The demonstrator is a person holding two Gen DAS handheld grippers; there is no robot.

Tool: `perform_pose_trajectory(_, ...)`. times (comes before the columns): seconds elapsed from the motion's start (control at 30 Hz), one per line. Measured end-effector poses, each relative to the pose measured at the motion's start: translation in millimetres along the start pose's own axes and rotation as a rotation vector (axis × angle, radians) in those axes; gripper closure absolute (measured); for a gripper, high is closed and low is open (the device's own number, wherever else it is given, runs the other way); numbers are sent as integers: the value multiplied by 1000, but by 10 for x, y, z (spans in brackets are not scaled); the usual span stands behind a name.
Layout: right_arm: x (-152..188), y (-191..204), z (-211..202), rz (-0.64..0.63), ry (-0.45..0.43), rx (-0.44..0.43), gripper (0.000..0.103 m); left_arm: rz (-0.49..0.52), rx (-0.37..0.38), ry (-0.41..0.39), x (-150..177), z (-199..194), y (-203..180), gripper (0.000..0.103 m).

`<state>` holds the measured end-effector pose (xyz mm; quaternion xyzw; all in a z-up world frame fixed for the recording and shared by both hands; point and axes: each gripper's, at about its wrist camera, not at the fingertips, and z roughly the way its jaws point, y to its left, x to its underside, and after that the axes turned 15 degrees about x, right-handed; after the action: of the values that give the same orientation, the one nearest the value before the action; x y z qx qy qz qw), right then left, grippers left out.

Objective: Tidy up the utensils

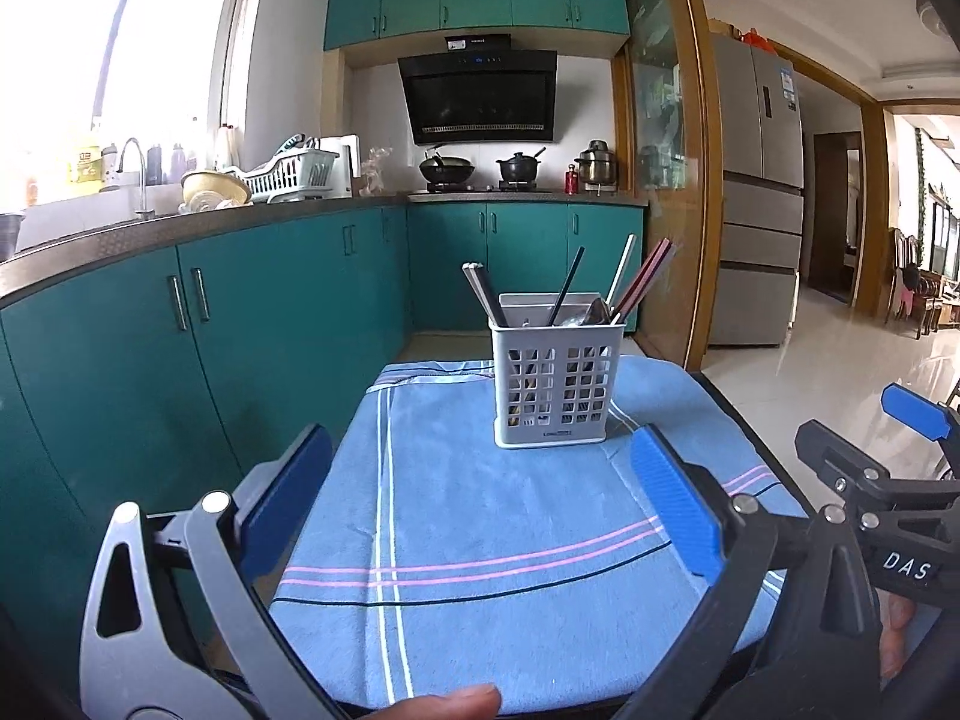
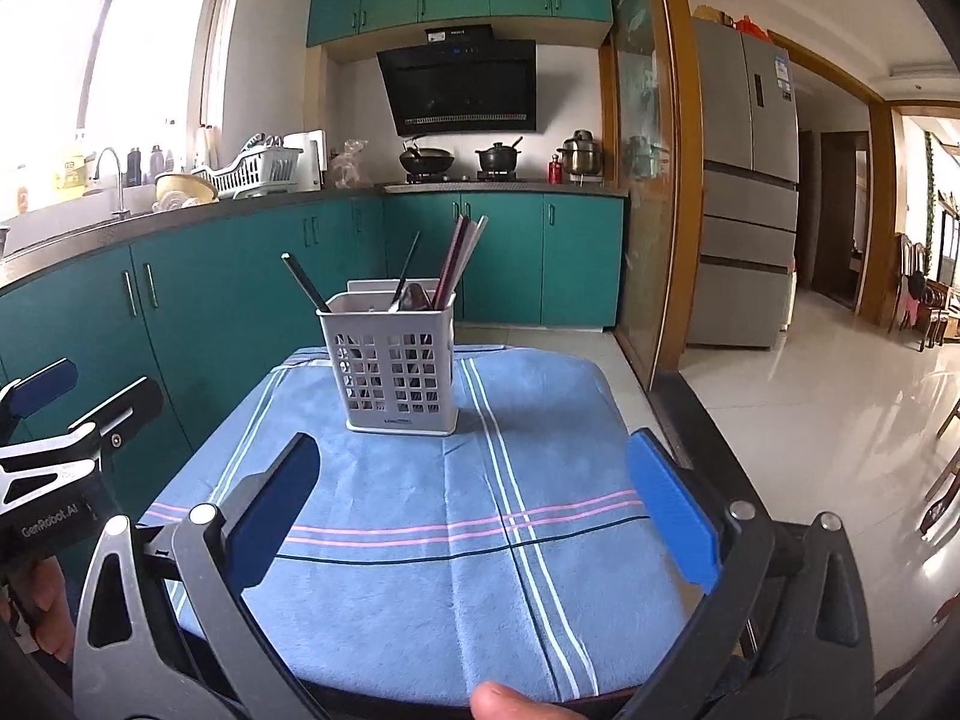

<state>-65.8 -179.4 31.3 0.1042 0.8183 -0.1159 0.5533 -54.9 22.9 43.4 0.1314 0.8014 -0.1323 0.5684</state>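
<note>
Left wrist cam: my left gripper (image 1: 480,504) hangs low over the near part of the blue cloth (image 1: 480,600), jaws spread wide, nothing btwn them; a fingertip shows at the bottom edge. The grey utensil caddy (image 1: 555,387) stands upright on the cloth's far side, well apart from my pads, w/ chopsticks (image 1: 645,282) and a spoon poking out the top at slants. Right gripper (image 1: 900,450) shows at the right edge, beside the cloth. Teal cabinets (image 1: 240,312) run along the left. Right wrist cam: right gripper (image 2: 474,510) also wide, empty, pointed over the cloth (image 2: 420,570). Caddy (image 2: 393,363) sits far-left of centre, upright, chopsticks (image 2: 459,258) leaning right. Left gripper (image 2: 78,396) at left edge, jaws apart. Fridge (image 2: 747,192) stands off to the right.
</note>
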Motion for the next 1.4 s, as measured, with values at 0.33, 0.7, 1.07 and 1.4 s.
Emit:
perform_pose_trajectory(0.33,-2,34,-102,0,-8,-2,3,8,7,-16,-7,-144,-41,4)
perform_pose_trajectory(0.7,25,13,-167,-1,-16,0,3,10,11,-16,3,-175,-73,4)
perform_pose_trajectory(1.07,38,-5,-169,-5,-10,-8,3,16,12,-14,12,-187,-87,4)
perform_pose_trajectory(1.4,56,-30,-129,-9,-4,-13,3,13,12,-8,13,-173,-105,4)
